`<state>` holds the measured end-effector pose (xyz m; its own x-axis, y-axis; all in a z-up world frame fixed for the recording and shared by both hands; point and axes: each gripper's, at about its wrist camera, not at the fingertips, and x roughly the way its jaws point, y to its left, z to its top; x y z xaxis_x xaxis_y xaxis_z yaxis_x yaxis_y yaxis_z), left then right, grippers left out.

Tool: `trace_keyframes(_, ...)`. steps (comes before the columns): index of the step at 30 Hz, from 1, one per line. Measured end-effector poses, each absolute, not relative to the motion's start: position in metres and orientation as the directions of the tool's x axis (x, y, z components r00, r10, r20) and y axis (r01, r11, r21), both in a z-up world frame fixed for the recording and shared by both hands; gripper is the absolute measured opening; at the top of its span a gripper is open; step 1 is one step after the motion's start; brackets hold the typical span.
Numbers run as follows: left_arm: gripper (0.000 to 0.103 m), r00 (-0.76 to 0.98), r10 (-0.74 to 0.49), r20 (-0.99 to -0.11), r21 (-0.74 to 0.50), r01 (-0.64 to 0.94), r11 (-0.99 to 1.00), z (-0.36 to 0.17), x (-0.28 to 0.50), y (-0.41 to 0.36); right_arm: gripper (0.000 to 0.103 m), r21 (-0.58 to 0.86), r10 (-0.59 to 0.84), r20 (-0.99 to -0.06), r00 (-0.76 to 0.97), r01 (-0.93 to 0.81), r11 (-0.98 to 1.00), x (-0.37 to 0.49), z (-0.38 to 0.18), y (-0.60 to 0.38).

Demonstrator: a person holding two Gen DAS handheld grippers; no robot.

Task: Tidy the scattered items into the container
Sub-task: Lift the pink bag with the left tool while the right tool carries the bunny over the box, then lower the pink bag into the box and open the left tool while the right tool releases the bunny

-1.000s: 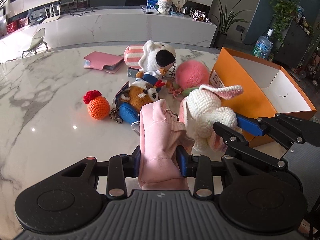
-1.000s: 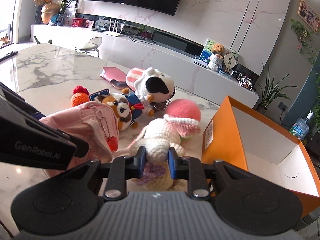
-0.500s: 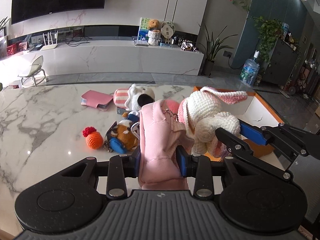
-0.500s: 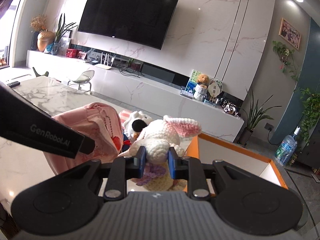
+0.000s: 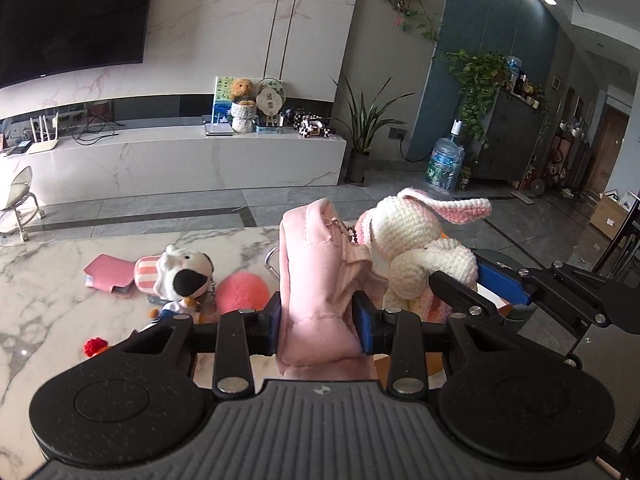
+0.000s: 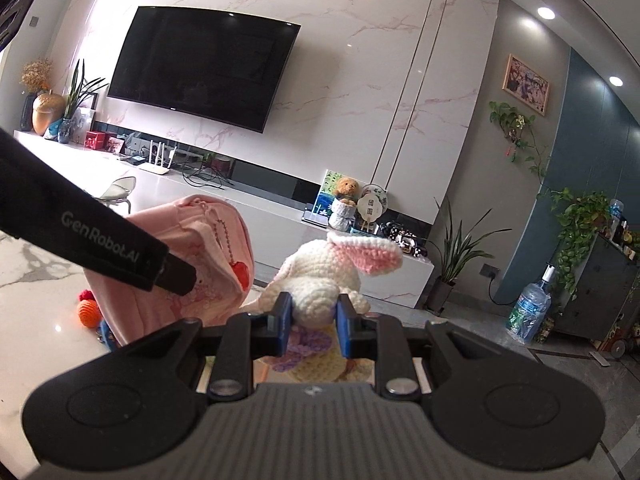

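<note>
So both tongs are loaded: the left tongs (image 5: 319,318) are clenched on a pink fabric pouch (image 5: 316,280), held up off the marble bench (image 5: 44,304), and the right tongs (image 6: 314,322) are clamped around a crocheted white bunny (image 6: 320,276) with pink-lined ears, right beside the pouch. Down on the bench there's a cow plush (image 5: 182,276), a pink pompom (image 5: 242,292), a pink wallet (image 5: 108,276) and an orange crochet ball (image 6: 89,313), while only a sliver of the orange box (image 5: 434,364) peeks out under the left tongs
</note>
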<state>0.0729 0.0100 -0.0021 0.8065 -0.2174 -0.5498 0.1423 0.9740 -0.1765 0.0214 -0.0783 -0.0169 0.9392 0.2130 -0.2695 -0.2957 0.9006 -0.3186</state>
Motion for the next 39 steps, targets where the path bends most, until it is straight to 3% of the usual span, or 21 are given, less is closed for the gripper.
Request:
trace_keyframes(9,0.041,0.777,-0.255,-0.575,-0.191,0.176,0.966,-0.022,0.133,-0.038,0.025,-0.317,0.188,-0.317,0.929,-0.291,0.903,0.075,-0.021,-0.132)
trace_keyframes(18,0.041,0.716,-0.204,-0.668,-0.162,0.127,0.979,-0.065,0.190,-0.060,0.025,-0.335,0.224,-0.429,0.875,-0.384,0.860,0.137,-0.049,-0.157)
trace_keyframes(31,0.041,0.615,-0.081,-0.784,-0.047,0.072,0.996,-0.100,0.247,-0.074,0.025,-0.150,0.340,-0.639,0.690,-0.546,0.824,0.227,-0.082,-0.159)
trace_keyframes(39,0.041,0.573,-0.024,-0.819,0.021,0.072,0.997,-0.113,0.255,-0.082,0.025,-0.084,0.354,-0.720,0.597,-0.582,0.809,0.251,-0.099,-0.147)
